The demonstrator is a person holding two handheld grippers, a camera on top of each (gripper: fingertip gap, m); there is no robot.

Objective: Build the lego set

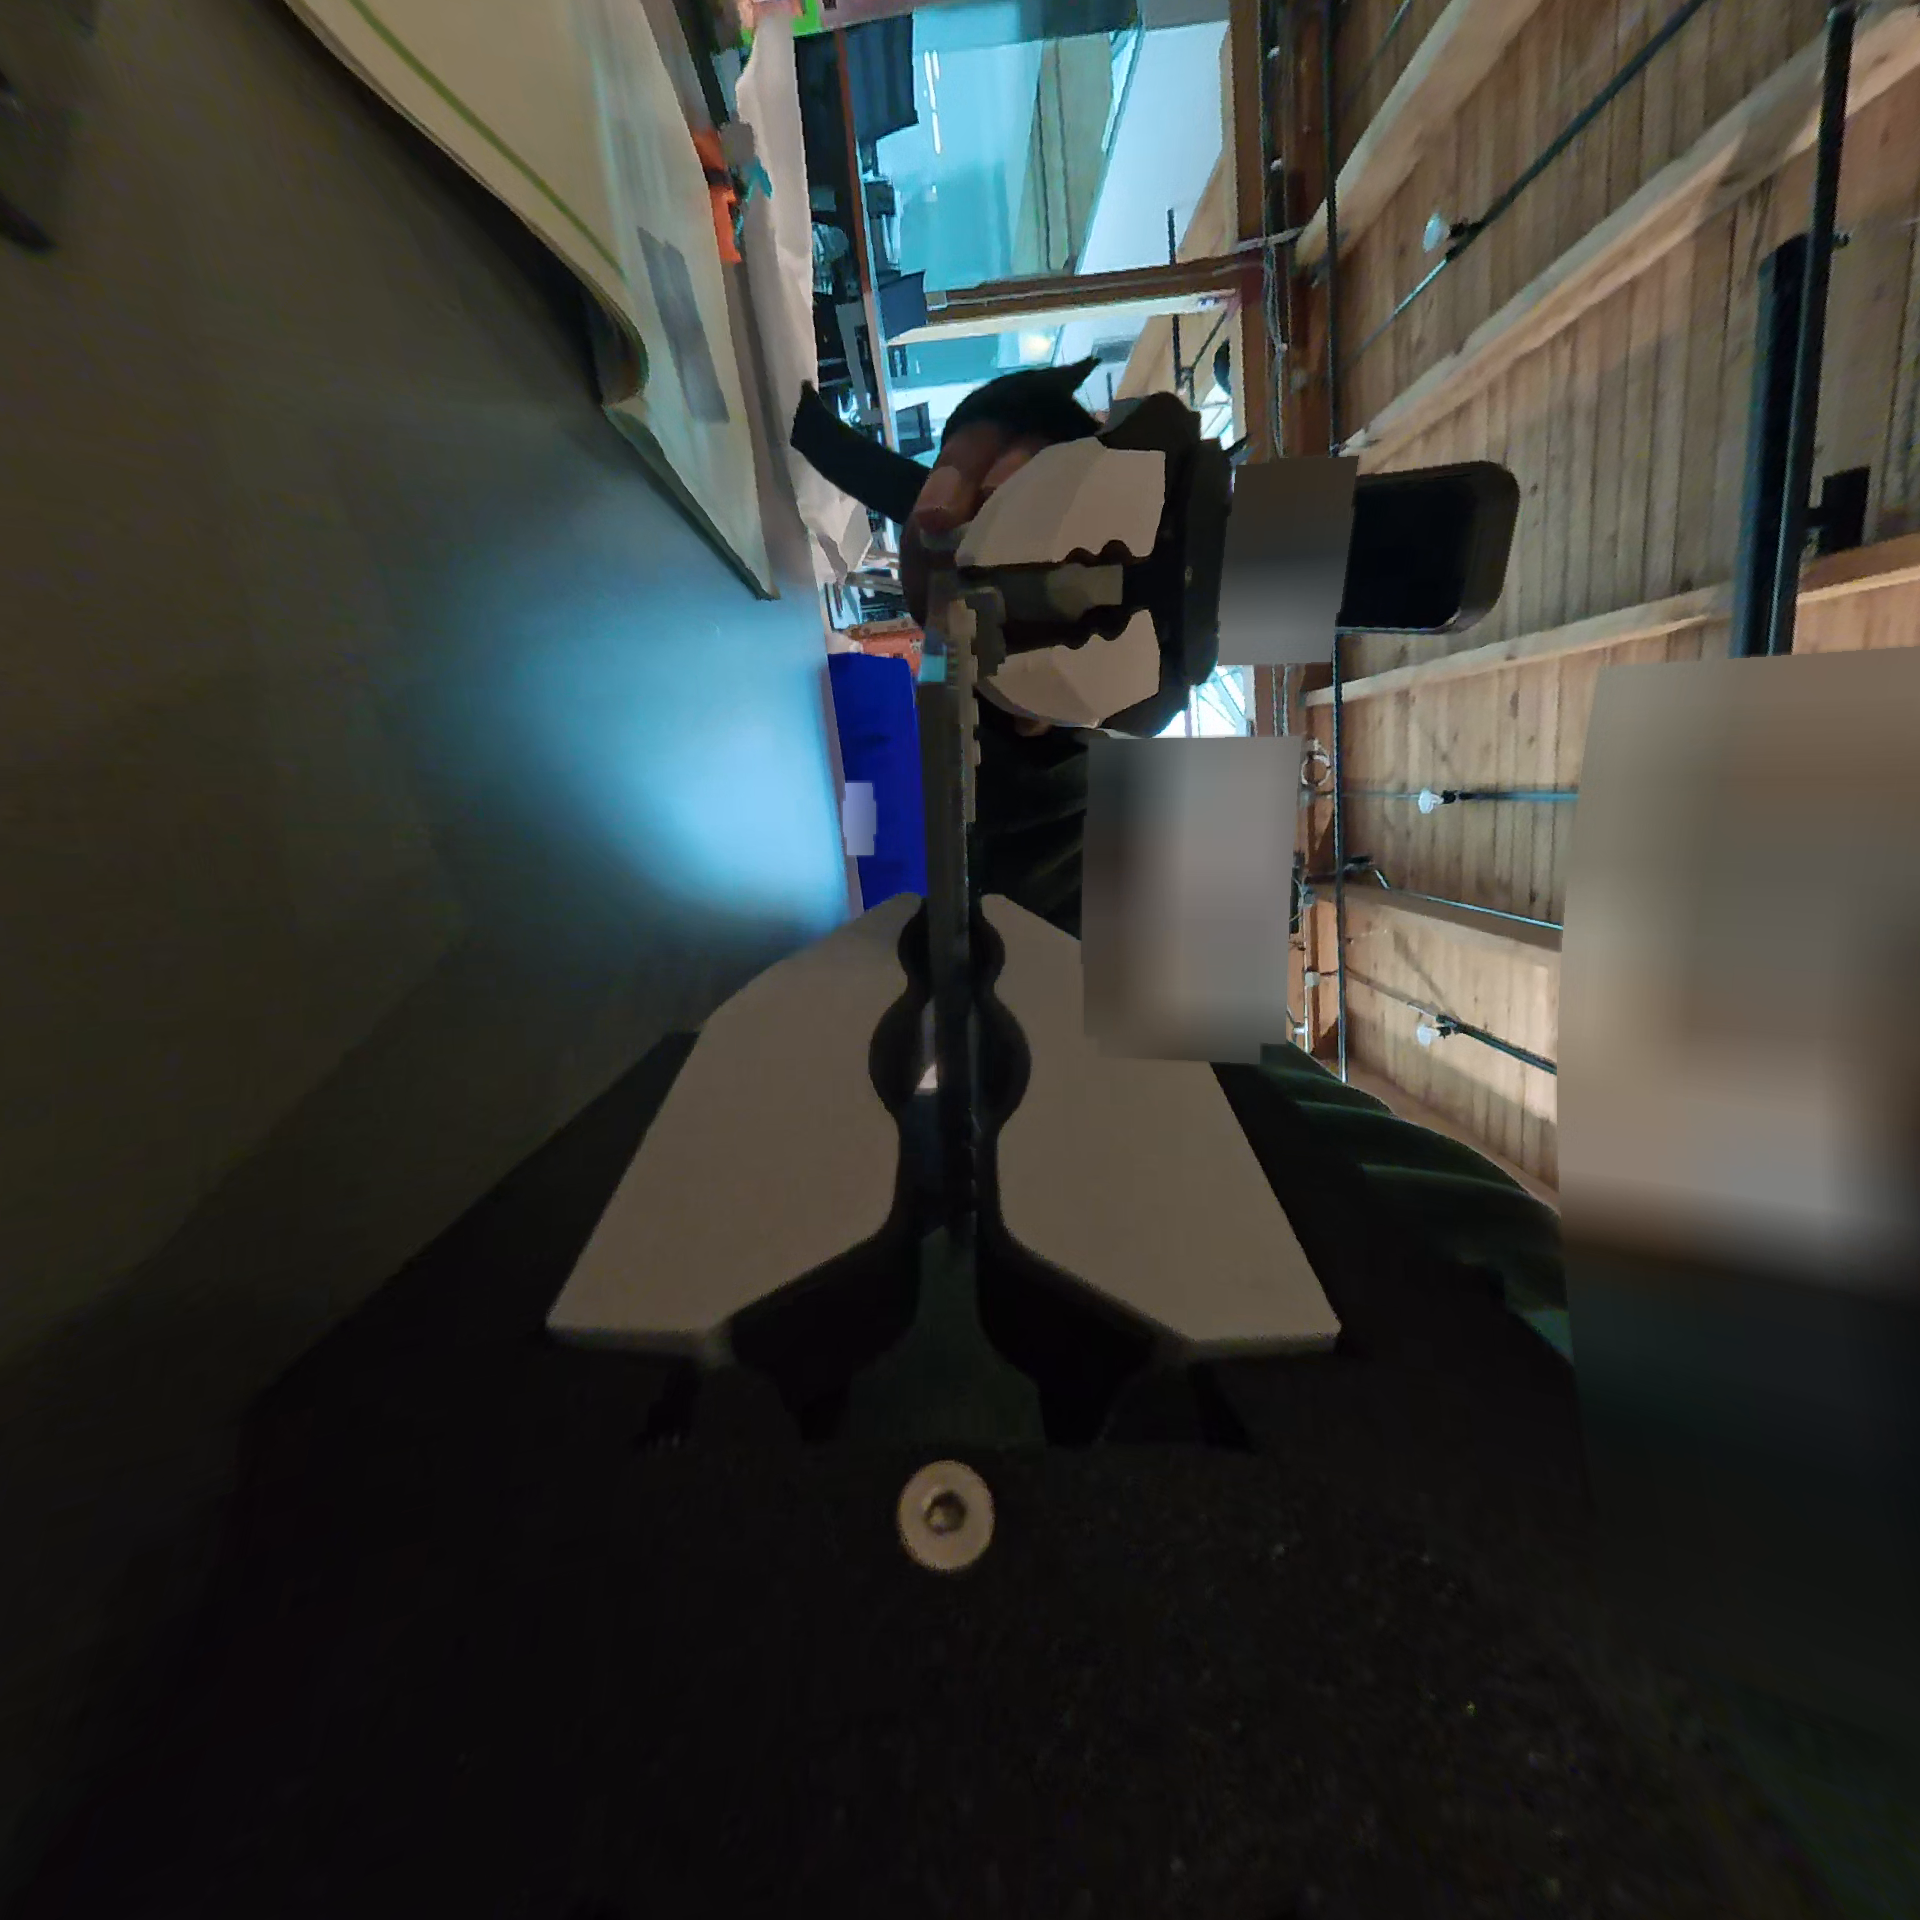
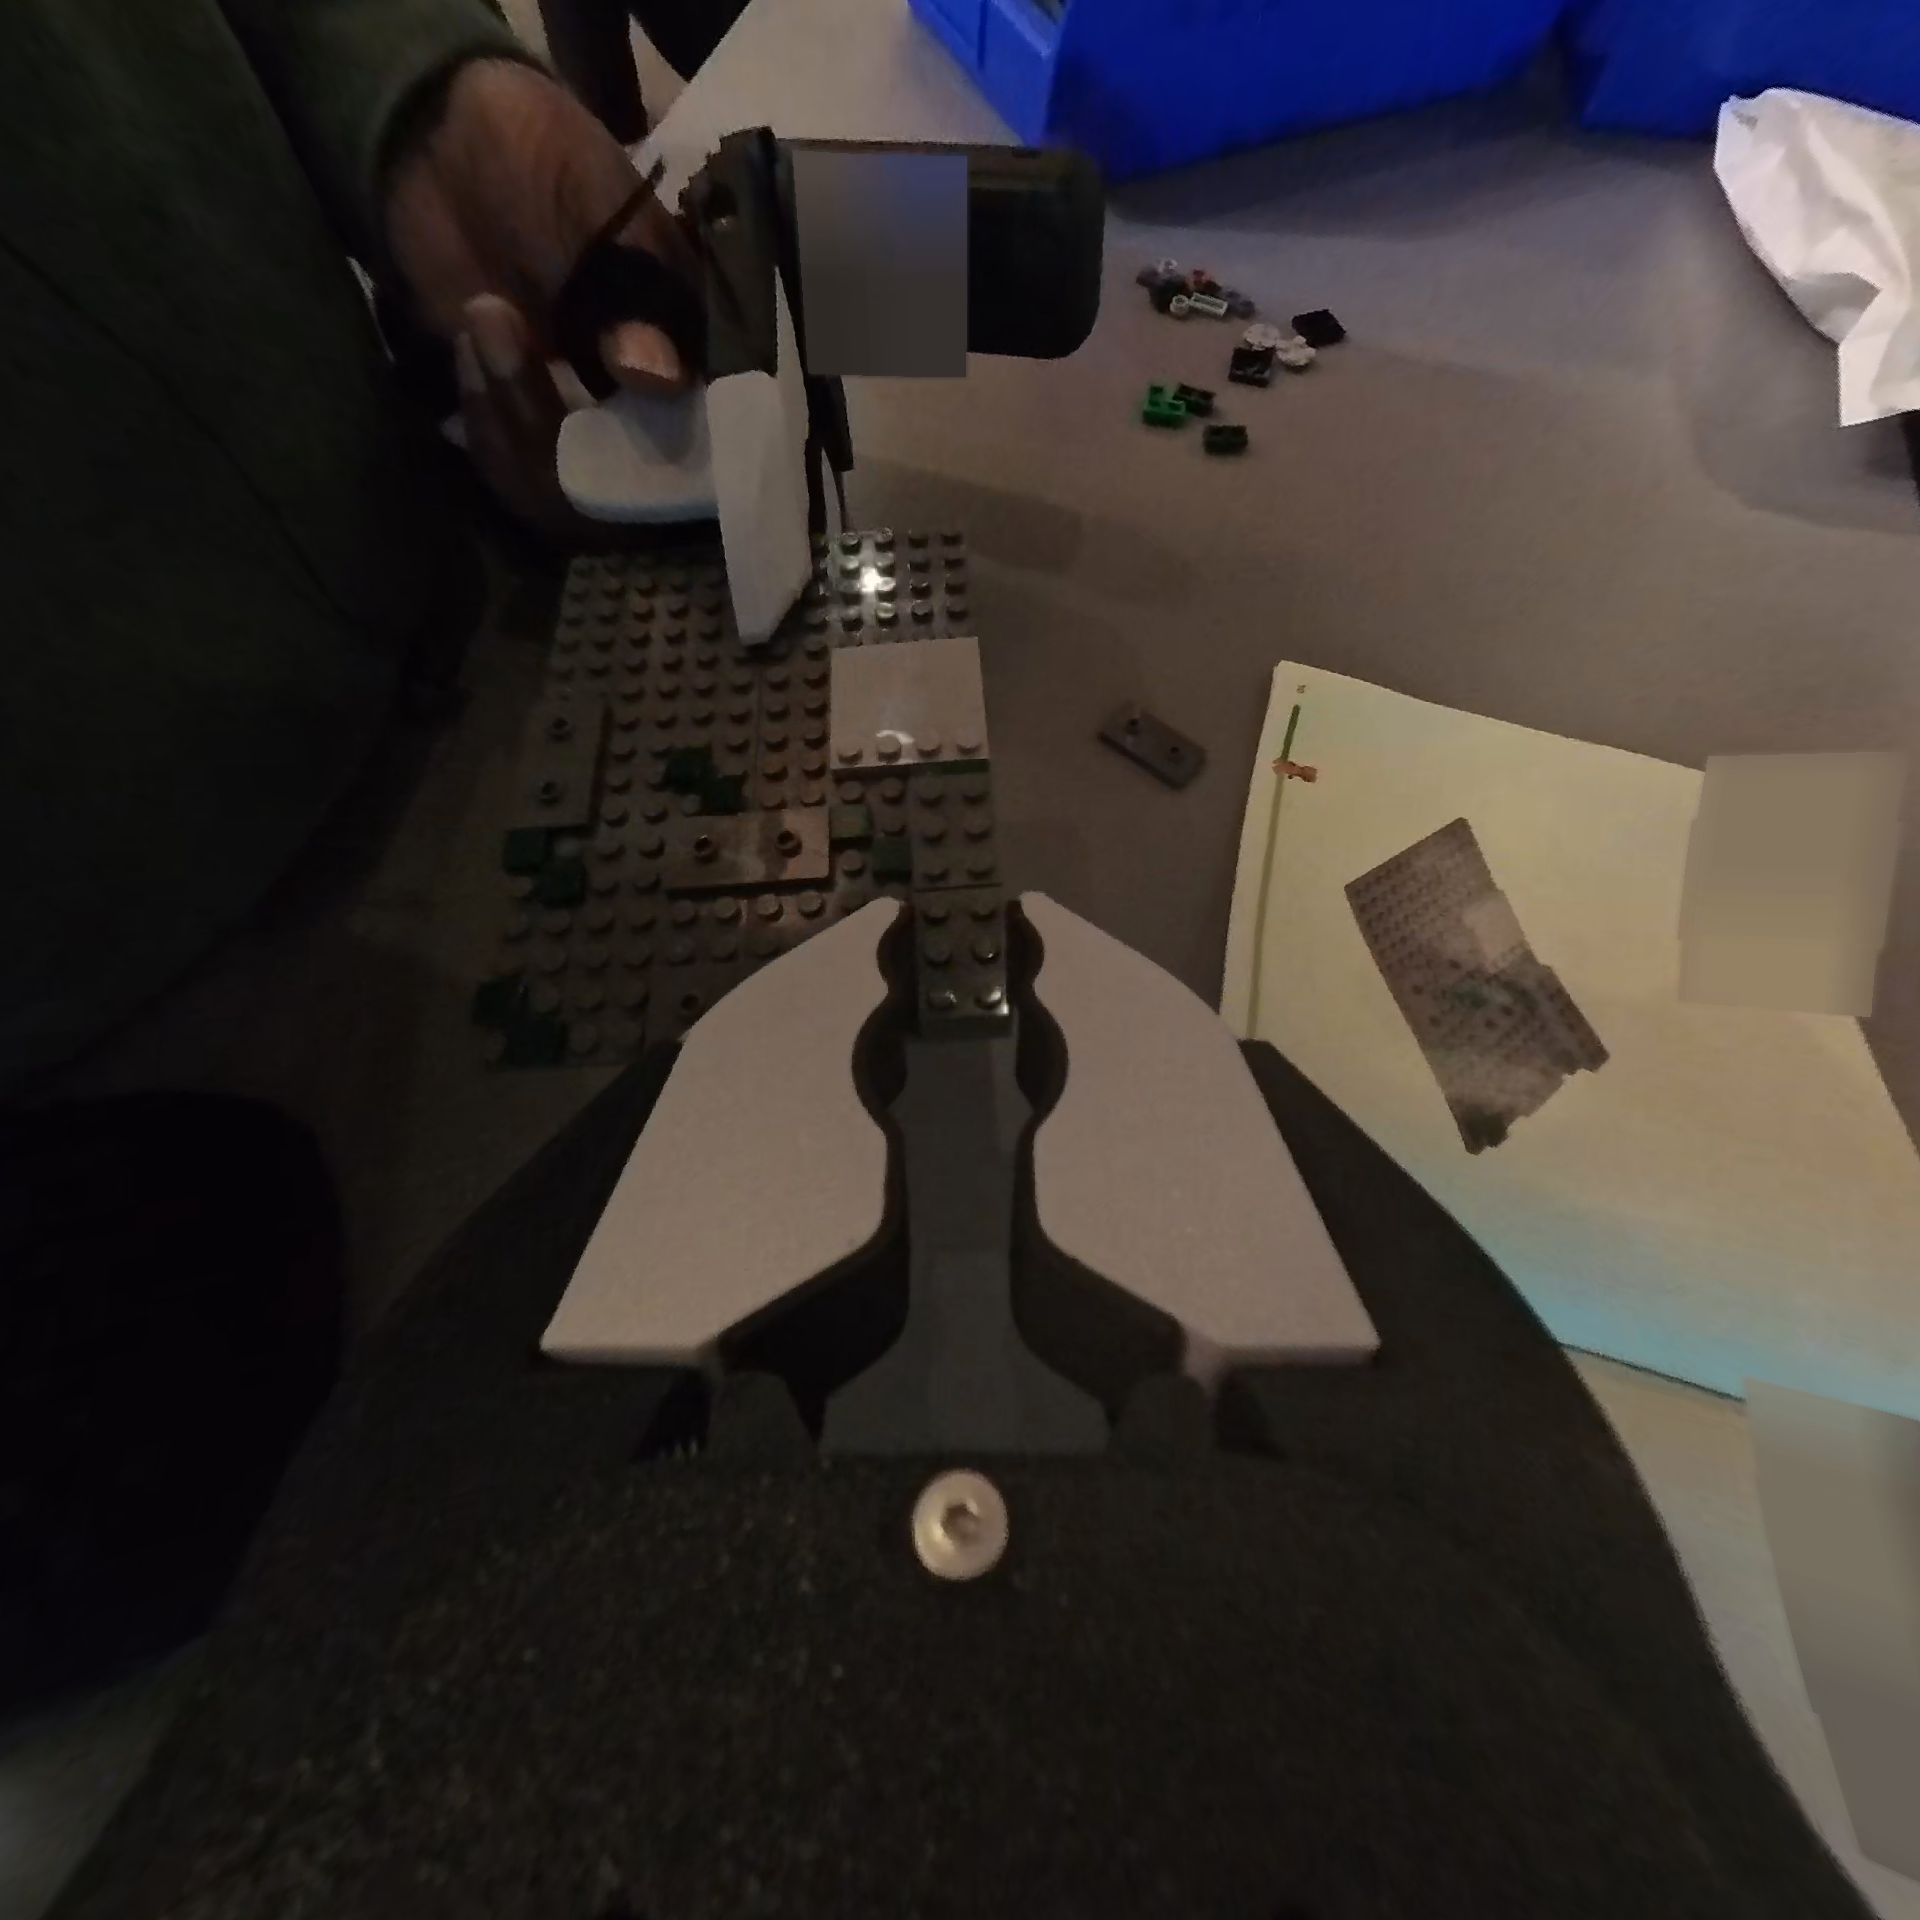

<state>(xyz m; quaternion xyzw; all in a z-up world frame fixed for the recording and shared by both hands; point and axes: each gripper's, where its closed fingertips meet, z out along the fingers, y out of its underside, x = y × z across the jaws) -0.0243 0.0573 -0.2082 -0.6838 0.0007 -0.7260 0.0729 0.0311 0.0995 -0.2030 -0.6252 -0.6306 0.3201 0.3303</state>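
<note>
A dark grey studded baseplate [image 2: 675,727] carries a light grey sloped block [image 2: 907,707], flat tiles and small dark green pieces [image 2: 698,779]. My right gripper [image 2: 961,935] is shut on the plate's near edge. My left gripper [image 2: 774,613] comes in from the far side, shut on the far edge. In the left wrist view, the plate [image 1: 951,790] shows edge-on. It runs from my left gripper [image 1: 951,935] to the right gripper [image 1: 971,603]. I cannot tell whether the plate rests on the grey table [image 2: 1143,540].
Several loose small pieces [image 2: 1226,343] lie beyond the plate, and a grey two-hole plate [image 2: 1151,745] lies beside it. An open instruction booklet [image 2: 1455,987] lies at the right. A blue bin [image 2: 1299,73] and crumpled white paper [image 2: 1829,229] are at the back. Some 8 cm of space lies between my two pairs of fingers.
</note>
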